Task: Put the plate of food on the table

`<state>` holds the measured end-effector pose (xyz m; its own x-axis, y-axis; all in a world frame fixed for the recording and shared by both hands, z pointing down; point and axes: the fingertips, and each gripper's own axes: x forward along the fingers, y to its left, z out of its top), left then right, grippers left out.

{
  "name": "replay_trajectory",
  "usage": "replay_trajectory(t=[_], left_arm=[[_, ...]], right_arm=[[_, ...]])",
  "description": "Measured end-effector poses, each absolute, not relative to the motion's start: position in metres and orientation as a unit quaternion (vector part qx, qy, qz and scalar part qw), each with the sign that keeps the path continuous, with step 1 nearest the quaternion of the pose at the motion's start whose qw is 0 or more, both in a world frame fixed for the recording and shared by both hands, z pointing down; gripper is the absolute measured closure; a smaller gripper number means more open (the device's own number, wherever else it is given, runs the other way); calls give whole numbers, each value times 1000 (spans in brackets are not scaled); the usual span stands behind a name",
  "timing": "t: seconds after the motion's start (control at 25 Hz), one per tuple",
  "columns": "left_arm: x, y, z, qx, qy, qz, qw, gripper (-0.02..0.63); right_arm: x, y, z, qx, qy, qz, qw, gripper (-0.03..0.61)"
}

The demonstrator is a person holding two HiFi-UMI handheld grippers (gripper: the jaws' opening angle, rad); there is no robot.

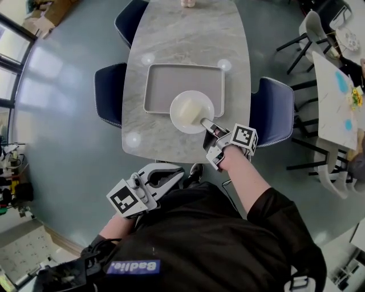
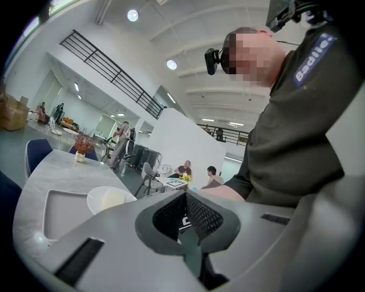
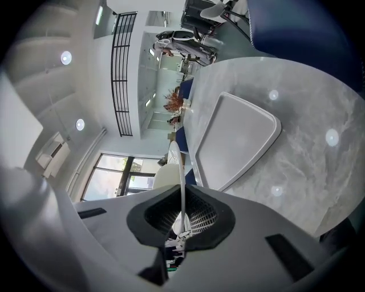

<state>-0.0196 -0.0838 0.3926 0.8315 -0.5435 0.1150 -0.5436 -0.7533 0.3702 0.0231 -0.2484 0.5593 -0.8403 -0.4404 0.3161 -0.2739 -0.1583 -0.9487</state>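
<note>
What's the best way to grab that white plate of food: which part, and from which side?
Grip the plate by its thin rim, on the edge nearest the person, coming in low from the side. It is shallow and the food fills its middle, so only the rim fits between two jaws. The right gripper is clamped there.

The floor [image 1: 68, 171] is smooth, grey-blue and glossy. A long marble-patterned tabletop [image 1: 188, 34] stands at centre, flanked by dark blue chairs [image 1: 108, 94]. A white side table [image 1: 331, 102] with dark-framed chairs [image 1: 311, 28] stands at the right. Windows [image 1: 10, 57] line the left edge. Overhead are a white ceiling [image 2: 228, 51], round recessed lights [image 2: 132, 15] and a black railing [image 2: 108, 71] along an upper level.
</note>
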Motion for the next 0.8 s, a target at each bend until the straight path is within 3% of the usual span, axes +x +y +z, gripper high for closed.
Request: replay_trajectory(t=[0.8], left_arm=[[-70, -122, 413, 936, -270, 8, 226, 606]], right_arm=[[-24, -345, 636, -342, 616, -707, 56, 554]])
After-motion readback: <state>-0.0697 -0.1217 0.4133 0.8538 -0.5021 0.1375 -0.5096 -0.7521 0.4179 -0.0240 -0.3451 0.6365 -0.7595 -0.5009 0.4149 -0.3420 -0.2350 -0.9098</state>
